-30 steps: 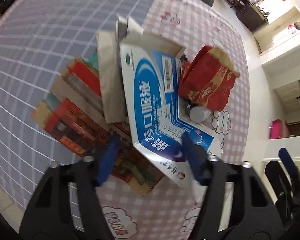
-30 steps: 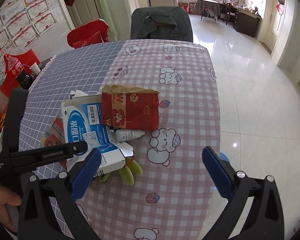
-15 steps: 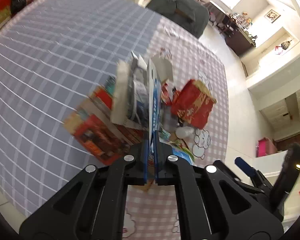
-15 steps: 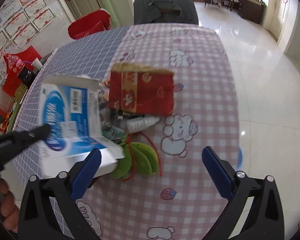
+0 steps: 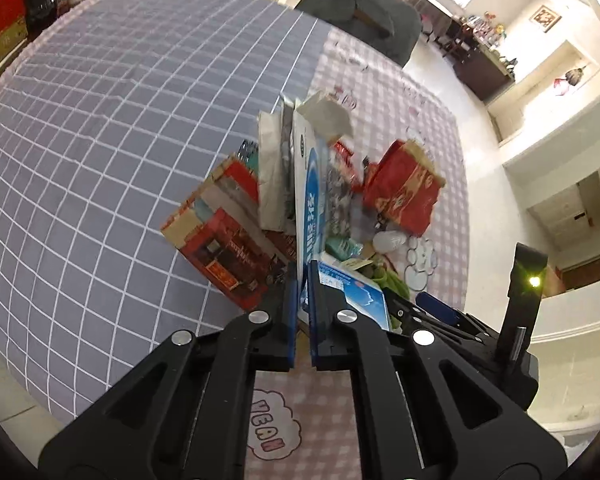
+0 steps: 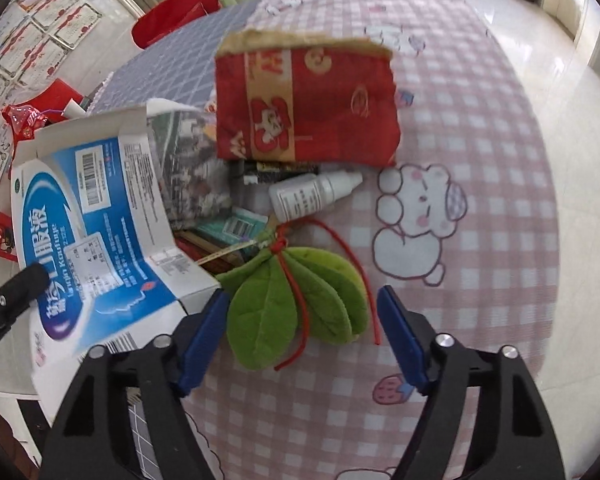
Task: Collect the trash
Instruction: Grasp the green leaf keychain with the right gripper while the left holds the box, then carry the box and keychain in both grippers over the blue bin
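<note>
Left wrist view: grey grid tablecloth (image 5: pixel 100 152) on the left, giving way to pink gingham cloth (image 5: pixel 384 92) with cartoon prints on the right; beyond, a dark cushioned chair (image 5: pixel 360 8), pale tiled floor and a dark sideboard far off. Red flattened cartons (image 5: pixel 220 248) lying on the grey side, beside a grey paper sheet. Left gripper (image 5: pixel 303 312) clamped tight on the near edge of the blue-and-white medicine box (image 5: pixel 310 184), tilted up on edge above the pile. Further right, red paper bag (image 5: pixel 404 188) flat on the gingham, white dropper bottle (image 5: pixel 388 240) just below it.

Right wrist view: framed certificates on the far-left wall, red bags (image 6: pixel 172 20) behind the table, glossy floor at right. Same medicine box (image 6: pixel 88 232) at left, open flap up, pinched by the black tip of the other gripper. At centre, red paper bag (image 6: pixel 304 100) with torn brown top, mouth shut, contents unseen; dropper bottle (image 6: pixel 312 196) and a teal packet (image 6: pixel 228 228) just below it. Green felt leaves (image 6: pixel 296 304) tied with red string lying right between the blue pads (image 6: pixel 204 336) of the right gripper (image 6: pixel 302 336): jaws partly open, just been closing, pads flanking the leaves, not yet pressing them.
</note>
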A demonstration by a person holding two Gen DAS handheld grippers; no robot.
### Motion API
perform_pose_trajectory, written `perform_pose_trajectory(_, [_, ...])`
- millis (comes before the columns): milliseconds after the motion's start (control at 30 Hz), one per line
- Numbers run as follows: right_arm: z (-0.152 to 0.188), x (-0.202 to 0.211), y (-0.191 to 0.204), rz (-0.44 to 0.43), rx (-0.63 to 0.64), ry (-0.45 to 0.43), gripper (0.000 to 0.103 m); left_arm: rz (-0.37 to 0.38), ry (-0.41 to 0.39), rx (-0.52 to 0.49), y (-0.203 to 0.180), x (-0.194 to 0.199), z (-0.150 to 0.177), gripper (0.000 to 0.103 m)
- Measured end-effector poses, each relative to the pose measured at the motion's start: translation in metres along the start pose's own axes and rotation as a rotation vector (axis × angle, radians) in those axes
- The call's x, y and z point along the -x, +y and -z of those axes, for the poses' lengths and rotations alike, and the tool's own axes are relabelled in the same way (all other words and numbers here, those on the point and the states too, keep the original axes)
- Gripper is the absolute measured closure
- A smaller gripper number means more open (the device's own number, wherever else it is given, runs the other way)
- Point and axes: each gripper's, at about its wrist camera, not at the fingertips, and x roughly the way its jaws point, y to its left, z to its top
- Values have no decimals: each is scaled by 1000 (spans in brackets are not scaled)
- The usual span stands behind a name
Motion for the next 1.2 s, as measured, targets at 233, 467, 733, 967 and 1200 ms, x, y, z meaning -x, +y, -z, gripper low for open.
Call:
perform_pose_trajectory(233, [2, -13, -5, -39, -32, 46, 69, -1, 50, -6, -8, -30, -5, 90])
perform_pose_trajectory(467, [5, 5, -15, -74, -45, 24, 88, 18, 28, -48, -17, -31, -6, 96])
perform_pose_trajectory(733, [11, 65, -19, -118, -37, -60, 89, 25, -116, -157, -55, 35, -3, 100])
perform_pose_trajectory(967, [24, 125, -46, -105, -31, -202, 89, 20, -206, -258, -122, 64, 8, 100])
perform_pose_trajectory(1200, [25, 174, -115, -49, -96, -323, 89, 64, -221, -378, -215, 53, 26, 100])
